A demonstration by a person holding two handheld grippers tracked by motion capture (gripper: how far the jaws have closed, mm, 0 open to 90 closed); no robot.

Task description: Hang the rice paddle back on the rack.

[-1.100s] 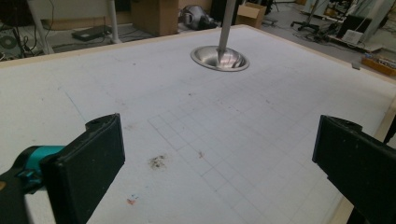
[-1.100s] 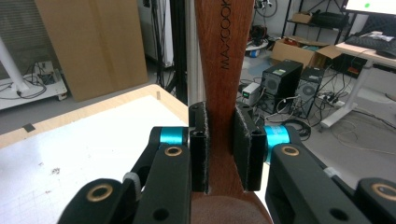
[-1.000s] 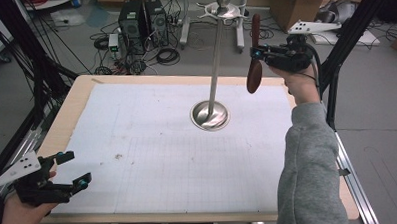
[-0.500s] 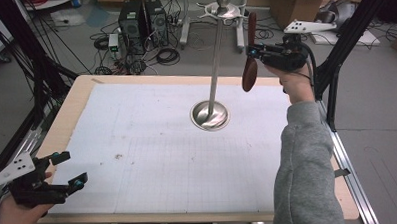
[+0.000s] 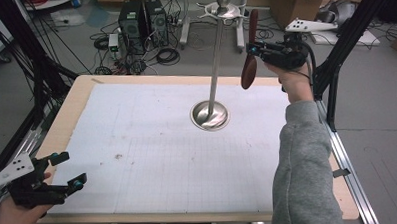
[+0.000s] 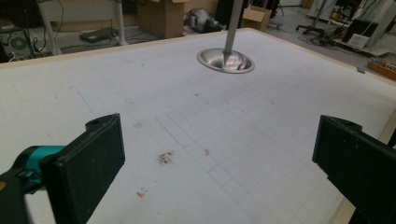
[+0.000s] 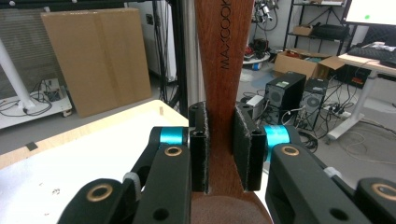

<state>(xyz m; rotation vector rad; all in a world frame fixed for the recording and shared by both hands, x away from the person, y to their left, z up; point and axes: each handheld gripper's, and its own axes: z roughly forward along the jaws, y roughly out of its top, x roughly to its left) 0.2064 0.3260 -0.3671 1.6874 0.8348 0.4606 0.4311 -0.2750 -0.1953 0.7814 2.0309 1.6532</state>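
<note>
white gridded paper covered the desk (image 5: 137,144), cables and computer towers (image 5: 143,19) on the floor behind. nearest, at the front left corner, the left hand-held gripper (image 5: 64,181) hung low with jaws wide and nothing between them. farther off stood a steel stand (image 5: 210,114). beyond it, raised at the far right, the right hand-held gripper (image 5: 257,51) clamped a wooden spoon (image 5: 249,70) upright by its handle.

Read "MAXCOOK", running lengthwise in dark letters along the handle of the wooden spoon (image 7: 224,60), the last letter cut off at the picture's top. Found no other legible text, label or number anywhere.
</note>
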